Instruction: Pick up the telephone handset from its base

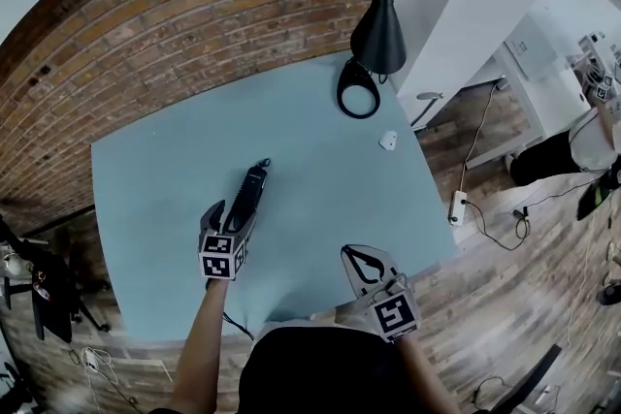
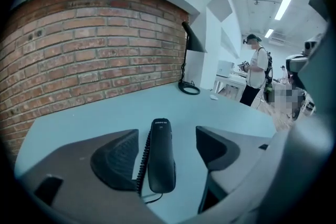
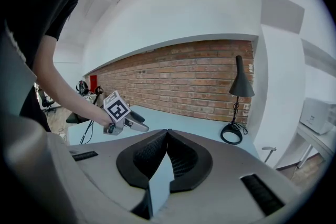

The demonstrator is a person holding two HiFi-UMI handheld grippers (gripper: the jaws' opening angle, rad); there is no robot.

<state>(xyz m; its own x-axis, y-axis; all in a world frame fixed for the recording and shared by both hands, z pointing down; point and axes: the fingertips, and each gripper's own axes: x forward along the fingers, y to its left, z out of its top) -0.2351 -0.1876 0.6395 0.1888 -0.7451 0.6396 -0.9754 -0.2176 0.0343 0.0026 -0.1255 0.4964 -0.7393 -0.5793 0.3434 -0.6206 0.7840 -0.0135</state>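
A slim black telephone handset [image 1: 254,189] lies lengthwise on the light blue table [image 1: 320,179], and I cannot tell its base apart beneath it. My left gripper [image 1: 233,210] is open at the phone's near end. In the left gripper view the handset [image 2: 160,157] lies between the two fingers [image 2: 118,157] without touching their pads, and its coiled cord [image 2: 142,162] runs along its left side. My right gripper [image 1: 355,252] hovers over the near right part of the table, shut with nothing in it. In the right gripper view its tips [image 3: 168,132] meet, and the left gripper [image 3: 126,122] shows beyond them.
A black desk lamp [image 1: 378,29] with a ring base [image 1: 358,95] stands at the table's far right, next to a small white object [image 1: 388,141]. A brick wall [image 1: 194,24] backs the table. A power strip [image 1: 458,206] lies on the floor. A person [image 2: 255,76] stands far off.
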